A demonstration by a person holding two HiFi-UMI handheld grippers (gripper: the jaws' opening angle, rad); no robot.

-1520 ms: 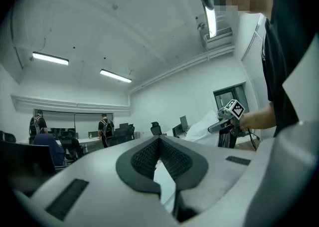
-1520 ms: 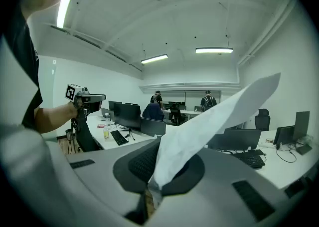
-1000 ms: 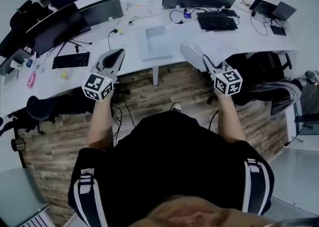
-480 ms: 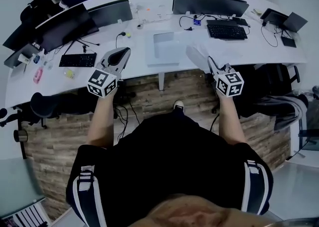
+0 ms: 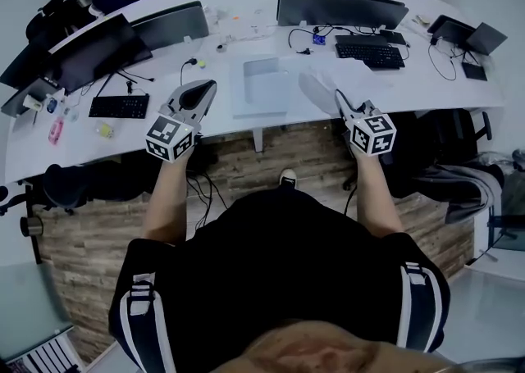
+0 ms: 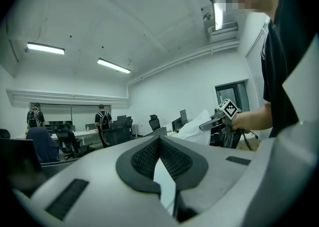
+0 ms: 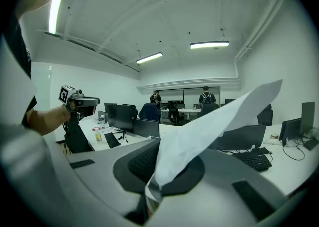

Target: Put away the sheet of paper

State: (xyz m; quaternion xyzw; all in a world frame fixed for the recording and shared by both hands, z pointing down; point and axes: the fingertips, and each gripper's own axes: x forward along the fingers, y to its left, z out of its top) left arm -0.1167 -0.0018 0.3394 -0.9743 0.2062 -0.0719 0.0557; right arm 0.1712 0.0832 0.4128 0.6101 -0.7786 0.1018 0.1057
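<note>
Head camera steeply down over desk (image 5: 426, 76); claw cameras low, across same desk.

Bright ceiling tubes (image 7: 209, 45), fisheye-bent edges

Both forearms extended forward; left gripper (image 5: 210, 86) jaws together; right gripper (image 5: 337, 96) jaws clamped on sheet (image 7: 214, 126).

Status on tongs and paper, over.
Right tongs shut on white sheet of paper, held by curved white desk. Left tongs shut, empty. Nothing visibly blocking.
</note>
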